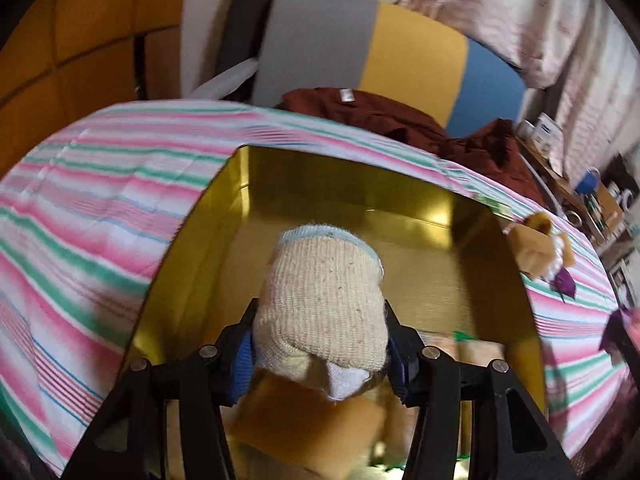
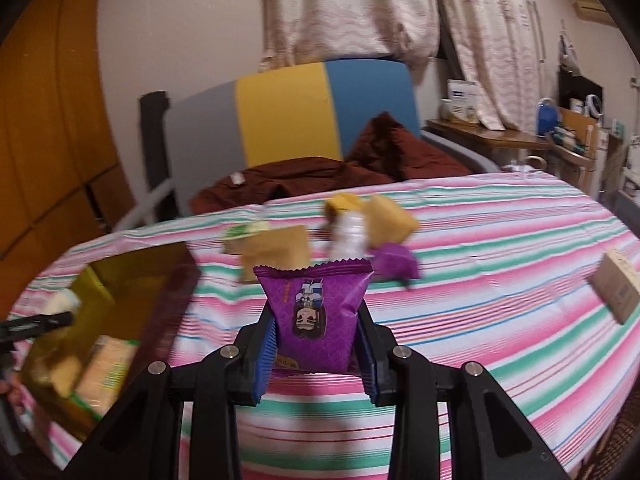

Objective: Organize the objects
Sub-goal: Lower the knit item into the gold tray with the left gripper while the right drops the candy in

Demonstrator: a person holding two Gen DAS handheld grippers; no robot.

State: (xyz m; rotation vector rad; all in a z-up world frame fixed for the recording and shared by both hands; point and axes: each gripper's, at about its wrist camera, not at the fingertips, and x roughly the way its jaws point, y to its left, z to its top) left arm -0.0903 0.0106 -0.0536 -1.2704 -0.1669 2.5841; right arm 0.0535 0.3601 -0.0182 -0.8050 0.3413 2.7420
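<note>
The gold tin [image 1: 496,264] sits open on the striped cloth [image 1: 80,208] of the desk, and it is plainly where the loose things are being gathered. The left tongs [image 1: 320,354] are clamped on a cream knitted glove [image 1: 324,300], held over the tin's inside with the cuff pointing away; I cannot tell whether it touches the bottom yet. Beneath and beside it some tan wrapped packets [image 1: 308,420] already lie in the tin, and the right-hand view shows the same: pale packets [image 2: 102,372] with green print resting against the near wall.

The right tongs [image 2: 316,346] are gripping a purple snack packet [image 2: 316,320] with a little cartoon figure on it, held up above the cloth and well apart from the tin [image 2: 132,276], which lies off to their left.

I'd judge the job somewhere around the middle. Several things are in, two more are in hand, and a fair amount is left on the cloth: a cluster of yellow-tan blocks [image 2: 390,216], a white wrapped piece [image 2: 348,236], a small purple wrapper [image 2: 394,262] and a tan packet with a green-and-white top [image 2: 276,248] just behind the held packet, plus a beige card-like box [image 2: 616,290] far out to the right. A dark red garment [image 2: 304,180] lies heaped at the far edge; whether it belongs to the tidying I can't say.
</note>
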